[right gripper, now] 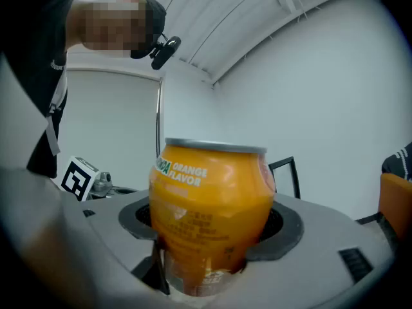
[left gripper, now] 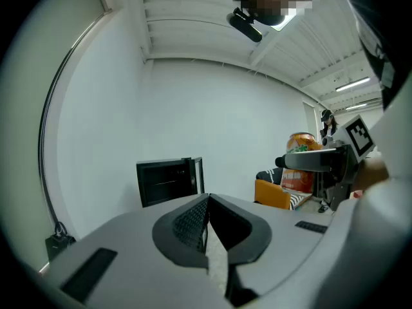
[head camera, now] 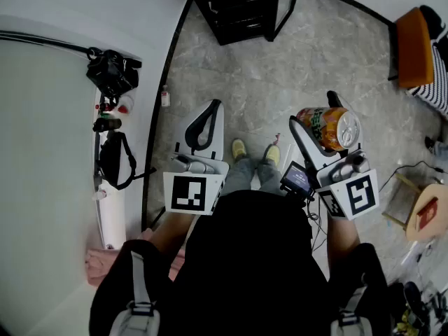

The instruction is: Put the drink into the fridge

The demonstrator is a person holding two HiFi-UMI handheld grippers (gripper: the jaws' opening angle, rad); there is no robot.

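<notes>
An orange drink can [head camera: 329,128] stands clamped between the jaws of my right gripper [head camera: 316,137], which is shut on it at waist height. In the right gripper view the can [right gripper: 209,198] fills the middle, pads against both its sides at the right gripper [right gripper: 212,240]. My left gripper [head camera: 208,123] is held level beside it, shut, with nothing in it; its pads meet in the left gripper view [left gripper: 207,201]. The black fridge [head camera: 241,9] stands ahead at the wall with its door swung open, and shows again as the fridge [left gripper: 168,180] beyond the left jaws.
A camera bag on a tripod [head camera: 112,72] stands by the white curved wall at left, with a small bottle [head camera: 165,96] on the floor near it. An orange chair [head camera: 413,47] is at the far right, and a wooden stool [head camera: 430,212] and cables lie at the right.
</notes>
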